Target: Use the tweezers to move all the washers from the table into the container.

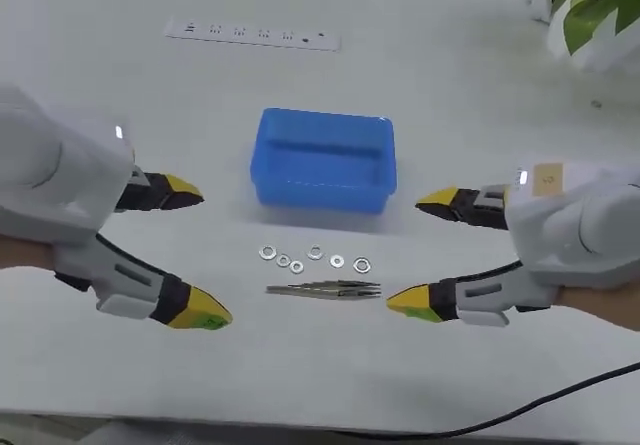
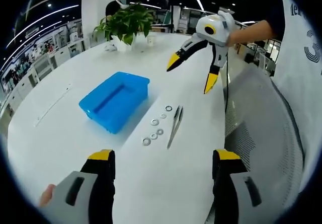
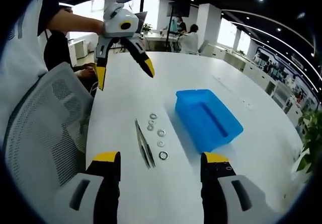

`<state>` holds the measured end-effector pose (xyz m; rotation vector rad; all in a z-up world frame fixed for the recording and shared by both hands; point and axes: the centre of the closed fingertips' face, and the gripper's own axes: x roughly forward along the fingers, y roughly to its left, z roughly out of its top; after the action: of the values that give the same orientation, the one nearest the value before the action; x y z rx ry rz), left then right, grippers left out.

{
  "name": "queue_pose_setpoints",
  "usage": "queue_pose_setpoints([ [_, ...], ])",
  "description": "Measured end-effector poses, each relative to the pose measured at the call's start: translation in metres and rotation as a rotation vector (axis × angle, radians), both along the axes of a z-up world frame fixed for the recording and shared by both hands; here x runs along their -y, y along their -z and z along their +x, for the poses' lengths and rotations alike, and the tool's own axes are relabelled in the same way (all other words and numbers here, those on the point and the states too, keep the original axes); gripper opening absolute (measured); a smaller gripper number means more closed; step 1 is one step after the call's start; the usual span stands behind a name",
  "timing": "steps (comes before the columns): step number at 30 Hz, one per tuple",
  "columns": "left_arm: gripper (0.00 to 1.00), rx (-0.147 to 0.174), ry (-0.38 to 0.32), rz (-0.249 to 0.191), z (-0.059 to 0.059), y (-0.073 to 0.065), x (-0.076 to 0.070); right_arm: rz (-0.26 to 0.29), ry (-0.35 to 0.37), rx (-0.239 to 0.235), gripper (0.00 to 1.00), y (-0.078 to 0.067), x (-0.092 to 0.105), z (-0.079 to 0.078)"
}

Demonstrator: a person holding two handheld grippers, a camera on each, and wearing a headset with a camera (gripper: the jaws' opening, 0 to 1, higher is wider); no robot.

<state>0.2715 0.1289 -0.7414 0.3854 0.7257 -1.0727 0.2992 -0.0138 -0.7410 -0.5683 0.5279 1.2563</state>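
Head view looks down from 6 o'clock, mid-range. Gripper views face inward from 9 and 3, all sharing tweezers (image 1: 323, 288) and container (image 1: 322, 160).

The right gripper (image 3: 161, 158), jaws spread wide, faces tweezers (image 3: 144, 144) and washers (image 3: 160, 133) on a white table (image 3: 121, 108); a blue container (image 3: 207, 117) sits just right of them.

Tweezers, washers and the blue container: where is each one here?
tweezers (image 1: 325, 288): head view, middle of their length.
washers (image 1: 337, 261): head view, one ring in the row.
blue container (image 1: 322, 200): head view, its near outer wall.
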Motion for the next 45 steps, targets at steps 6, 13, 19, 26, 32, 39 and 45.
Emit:
queue_pose_setpoints([
  [6,0.7,-0.044,0.003,-0.003,-0.003,0.012,0.003,-0.037,-0.026,-0.048,0.62,0.011,-0.005,-0.008],
  [13,0.6,-0.065,0.028,-0.005,0.003,0.025,0.022,-0.055,-0.076,-0.074,0.53,0.026,-0.02,-0.013],
  [19,0.54,-0.087,0.051,-0.017,0.004,0.032,0.036,-0.068,-0.112,-0.092,0.45,0.036,-0.032,-0.012],
  [26,0.48,-0.124,0.075,-0.011,-0.003,0.044,0.042,-0.081,-0.114,-0.158,0.34,0.048,-0.038,-0.012],
  [32,0.44,-0.126,0.064,-0.023,0.001,0.05,0.046,-0.123,-0.169,-0.173,0.31,0.06,-0.043,-0.018],
  [39,0.4,-0.148,0.052,-0.022,0.003,0.057,0.046,-0.134,-0.183,-0.19,0.27,0.067,-0.047,-0.018],
  [45,0.38,-0.168,0.065,-0.02,0.002,0.062,0.047,-0.155,-0.215,-0.191,0.23,0.072,-0.048,-0.018],
])
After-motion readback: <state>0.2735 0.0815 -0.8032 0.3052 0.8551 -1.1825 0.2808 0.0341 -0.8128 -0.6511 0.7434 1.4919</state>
